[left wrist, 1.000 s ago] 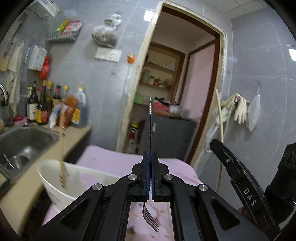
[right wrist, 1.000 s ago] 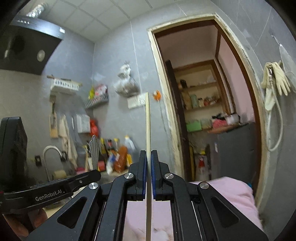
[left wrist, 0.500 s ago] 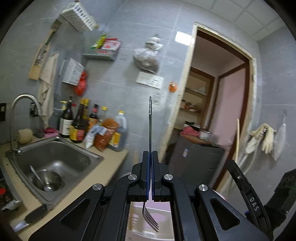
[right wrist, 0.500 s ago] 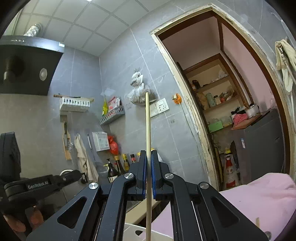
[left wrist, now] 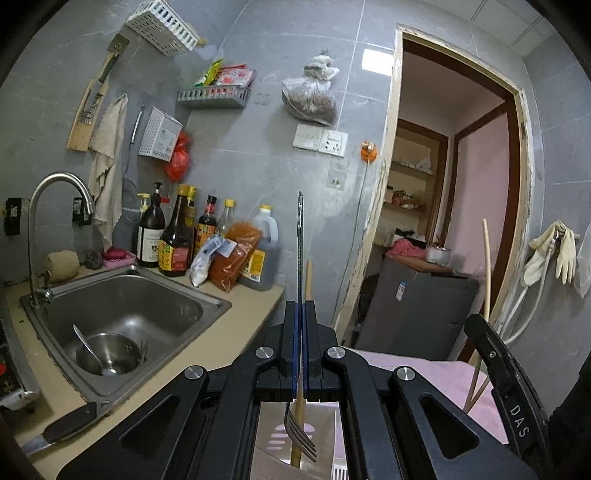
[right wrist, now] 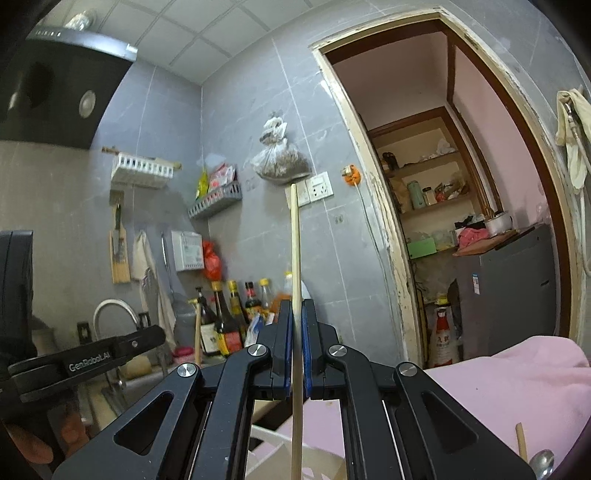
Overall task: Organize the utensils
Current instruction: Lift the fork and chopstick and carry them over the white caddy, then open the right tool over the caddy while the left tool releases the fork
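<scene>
The left claw (left wrist: 300,314) is clamped on a metal fork (left wrist: 300,236), handle upward and tines hanging below the jaws, over the mouth of a white container (left wrist: 325,439) seen through the frame. A wooden chopstick (left wrist: 307,277) stands just behind the fork's handle, its lower end down in that container beside the tines. The right claw (right wrist: 294,317) is clamped on a second, pale wooden chopstick (right wrist: 294,251), held nearly upright, its lower end reaching down toward the white container's rim (right wrist: 314,448) below.

Under the container lies a pink cloth (right wrist: 517,384). On it at the lower right of the right wrist view sit another chopstick end (right wrist: 521,439) and what looks like a spoon bowl (right wrist: 541,461).

To the left, the beige surface (left wrist: 236,332) carries a steel sink (left wrist: 122,306). Inside the sink rests a steel bowl (left wrist: 109,356) with a spoon (left wrist: 88,347) leaning in it. A knife (left wrist: 62,428) lies on the surface at the sink's near edge. Behind the sink stand sauce bottles (left wrist: 177,236), a large oil jug (left wrist: 260,254) and an orange spice bag (left wrist: 232,258). On the wall hang a grey basket (left wrist: 212,98) holding packets and a white basket (left wrist: 162,26).
</scene>
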